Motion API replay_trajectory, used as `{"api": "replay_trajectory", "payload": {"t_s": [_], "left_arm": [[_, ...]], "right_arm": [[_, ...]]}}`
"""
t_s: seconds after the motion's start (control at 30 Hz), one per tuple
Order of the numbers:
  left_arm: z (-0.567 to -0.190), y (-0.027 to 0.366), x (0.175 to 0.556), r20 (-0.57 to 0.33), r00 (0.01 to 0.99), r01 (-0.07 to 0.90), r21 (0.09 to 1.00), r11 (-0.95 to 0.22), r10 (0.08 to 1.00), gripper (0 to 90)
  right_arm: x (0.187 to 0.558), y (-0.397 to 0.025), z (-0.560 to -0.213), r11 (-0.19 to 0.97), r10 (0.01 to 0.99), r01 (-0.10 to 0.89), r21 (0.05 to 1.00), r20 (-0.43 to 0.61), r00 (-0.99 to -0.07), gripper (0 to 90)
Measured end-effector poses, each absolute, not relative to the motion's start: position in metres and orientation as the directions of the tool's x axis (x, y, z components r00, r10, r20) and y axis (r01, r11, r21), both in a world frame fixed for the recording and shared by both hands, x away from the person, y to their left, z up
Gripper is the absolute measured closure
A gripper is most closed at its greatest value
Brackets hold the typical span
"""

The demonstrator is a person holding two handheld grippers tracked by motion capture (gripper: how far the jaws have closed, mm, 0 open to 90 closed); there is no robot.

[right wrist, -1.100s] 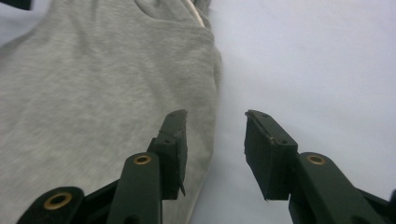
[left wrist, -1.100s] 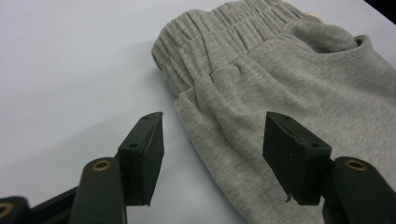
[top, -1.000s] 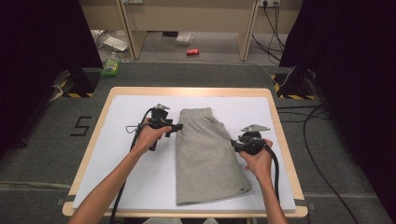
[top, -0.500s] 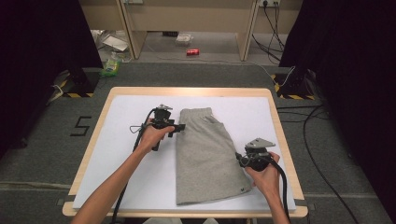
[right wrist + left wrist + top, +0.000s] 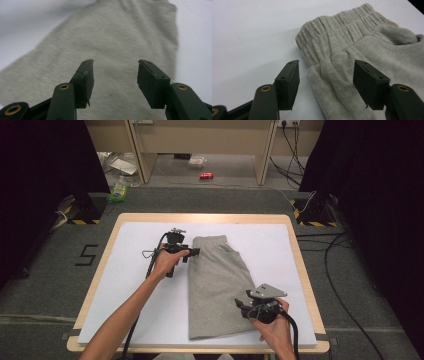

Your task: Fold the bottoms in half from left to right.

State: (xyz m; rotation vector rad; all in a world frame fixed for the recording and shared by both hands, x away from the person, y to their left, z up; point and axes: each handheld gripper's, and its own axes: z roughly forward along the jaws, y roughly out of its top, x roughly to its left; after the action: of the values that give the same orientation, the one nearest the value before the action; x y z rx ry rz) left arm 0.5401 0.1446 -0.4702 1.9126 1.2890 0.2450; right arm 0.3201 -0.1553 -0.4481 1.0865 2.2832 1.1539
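Two grippers are working at one pair of grey shorts, which is lying folded lengthwise near the middle of the white table, waistband toward the far edge and leg hems toward the person.

The left gripper is sitting at the waistband's left corner, held in the person's left hand. In the left gripper view its jaws are standing wide apart and gripping nothing — the ribbed elastic waistband and the edge of the cloth below it are lying between and beyond the two black pads, with the left pad over bare table and the right pad over grey fabric. Whether the pads are touching the cloth cannot be told.

The right gripper is hovering at the shorts' right side, close to the hem end, in the person's right hand, with its grey three-cornered plate facing up. In the right gripper view the jaws are likewise spread wide, clasping nothing, and the flat grey fabric is stretching away under and past them; that view is slightly blurred.

Both forearms are coming in from the near edge, and a black cable is trailing from the left gripper along the arm. Beyond the table, on the grey floor, a red can is lying near a wooden frame.
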Motion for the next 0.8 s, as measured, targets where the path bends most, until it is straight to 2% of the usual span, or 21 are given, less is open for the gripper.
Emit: {"api": "replay_trajectory", "payload": {"t_s": [0.3, 0.53, 0.7, 0.8], "left_arm": [[-0.476, 0.131, 0.559, -0.239, 0.467, 0.703, 0.685, -0.193, 0.851, 49.3], [-0.48, 0.129, 0.565, -0.228, 0.47, 0.712, 0.669, -0.214, 0.853, 51.6], [-0.483, 0.127, 0.566, -0.182, 0.493, 0.691, 0.676, -0.256, 0.851, 53.4], [-0.482, 0.127, 0.567, -0.187, 0.491, 0.697, 0.67, -0.255, 0.851, 54.9]], "right_arm": [[0.299, -0.111, -0.456, 0.378, 0.68, 0.443, 0.813, 0.081, -0.729, 46.5], [0.284, -0.074, -0.463, 0.421, 0.603, 0.401, 0.814, 0.08, -0.794, 45.6], [0.281, -0.054, -0.471, 0.459, 0.58, 0.397, 0.795, 0.071, -0.811, 41.2], [0.278, -0.047, -0.478, 0.473, 0.577, 0.408, 0.781, 0.075, -0.813, 38.3]]}}
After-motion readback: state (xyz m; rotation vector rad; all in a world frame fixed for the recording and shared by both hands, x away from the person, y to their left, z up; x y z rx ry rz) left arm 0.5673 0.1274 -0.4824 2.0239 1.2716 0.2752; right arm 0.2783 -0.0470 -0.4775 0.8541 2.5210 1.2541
